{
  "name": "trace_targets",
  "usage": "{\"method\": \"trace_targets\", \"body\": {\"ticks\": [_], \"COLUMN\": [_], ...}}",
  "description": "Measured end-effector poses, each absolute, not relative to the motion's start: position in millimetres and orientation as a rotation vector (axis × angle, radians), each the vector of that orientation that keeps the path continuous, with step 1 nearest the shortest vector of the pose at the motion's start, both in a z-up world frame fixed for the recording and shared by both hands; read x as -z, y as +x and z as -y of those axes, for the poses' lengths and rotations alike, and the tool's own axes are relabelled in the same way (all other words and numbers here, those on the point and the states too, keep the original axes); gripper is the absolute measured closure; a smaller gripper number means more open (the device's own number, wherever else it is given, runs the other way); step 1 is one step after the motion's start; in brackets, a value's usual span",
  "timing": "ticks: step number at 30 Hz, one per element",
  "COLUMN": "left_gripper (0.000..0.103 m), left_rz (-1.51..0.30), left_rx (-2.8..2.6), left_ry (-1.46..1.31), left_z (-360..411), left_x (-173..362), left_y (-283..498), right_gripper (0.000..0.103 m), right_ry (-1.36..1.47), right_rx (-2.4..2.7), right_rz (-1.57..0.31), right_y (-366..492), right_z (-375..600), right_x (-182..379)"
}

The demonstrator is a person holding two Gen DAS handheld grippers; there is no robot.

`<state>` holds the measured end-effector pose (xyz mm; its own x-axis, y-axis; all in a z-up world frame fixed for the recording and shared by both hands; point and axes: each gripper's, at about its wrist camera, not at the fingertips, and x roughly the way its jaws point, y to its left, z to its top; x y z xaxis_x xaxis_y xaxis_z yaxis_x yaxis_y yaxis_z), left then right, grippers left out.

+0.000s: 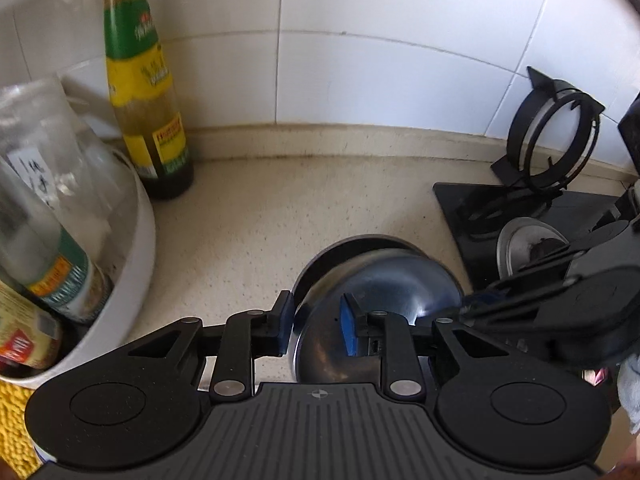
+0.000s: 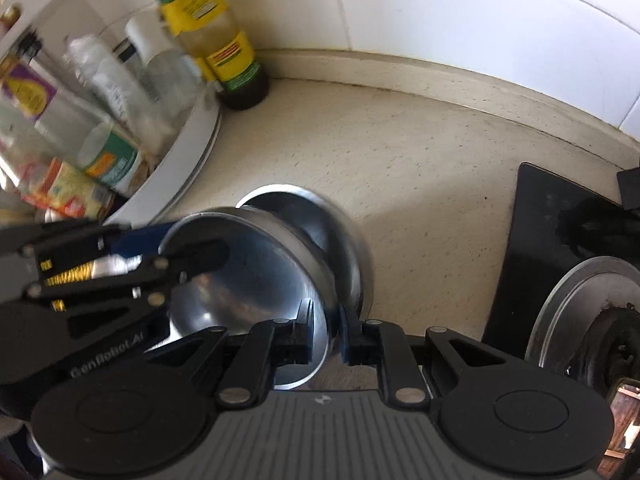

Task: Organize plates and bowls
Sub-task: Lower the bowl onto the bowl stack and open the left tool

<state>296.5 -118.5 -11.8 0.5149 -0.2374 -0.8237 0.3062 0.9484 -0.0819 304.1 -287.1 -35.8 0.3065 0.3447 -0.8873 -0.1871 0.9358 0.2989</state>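
A shiny steel bowl (image 1: pixel 384 292) is held tilted just above a second steel bowl (image 1: pixel 348 246) that sits on the beige counter. My left gripper (image 1: pixel 318 326) is shut on the upper bowl's left rim, one blue pad inside and one outside. My right gripper (image 2: pixel 326 332) is shut on the same bowl (image 2: pixel 256 272) at its right rim. The lower bowl (image 2: pixel 340 224) shows behind it. Each gripper shows in the other's view.
A white round tray (image 1: pixel 136 248) with several bottles and jars stands at the left. A tall sauce bottle (image 1: pixel 152 112) stands by the tiled wall. A black gas hob (image 1: pixel 520 208) with a burner and pan support lies at the right.
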Motion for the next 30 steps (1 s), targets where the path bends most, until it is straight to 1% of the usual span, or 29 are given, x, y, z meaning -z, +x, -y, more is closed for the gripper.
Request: {"method": "trace_targets", "body": {"ticks": [9,13,14,16,17,22,26,30], "left_gripper": [0.070,0.069,0.069,0.068,0.068,0.065,0.060,0.058], "left_rz": [-0.955,-0.934,-0.930,-0.921,-0.915,-0.884,-0.825,-0.797], "left_rx": [0.338,0.343,0.346,0.347,0.344,0.338,0.311,0.312], "left_ry": [0.091,0.105,0.109,0.128,0.134,0.147,0.232,0.268], "left_z": [116.8,117.4,117.6,118.7,119.3,121.5,128.1,131.5], "left_x": [10.9,8.2,7.5,6.0,4.7,-1.8,-5.2,-8.8], "left_y": [303.9,299.8,299.0,297.1,296.2,290.3,277.1,266.7], "right_gripper": [0.071,0.069,0.067,0.053,0.051,0.050,0.050,0.050], "right_ry": [0.147,0.118,0.092,-0.003,-0.028,-0.002,0.029,0.087], "right_rx": [-0.356,-0.349,-0.343,-0.302,-0.294,-0.289,-0.305,-0.329], "right_rz": [-1.205,-1.181,-1.165,-1.111,-1.092,-1.097,-1.126,-1.123], "right_y": [311.7,306.3,303.9,300.7,300.0,303.3,303.3,304.5], "right_z": [295.6,295.6,293.2,290.0,289.1,295.5,297.0,302.9], "right_x": [36.7,30.5,27.0,19.5,17.1,21.9,31.0,27.4]}}
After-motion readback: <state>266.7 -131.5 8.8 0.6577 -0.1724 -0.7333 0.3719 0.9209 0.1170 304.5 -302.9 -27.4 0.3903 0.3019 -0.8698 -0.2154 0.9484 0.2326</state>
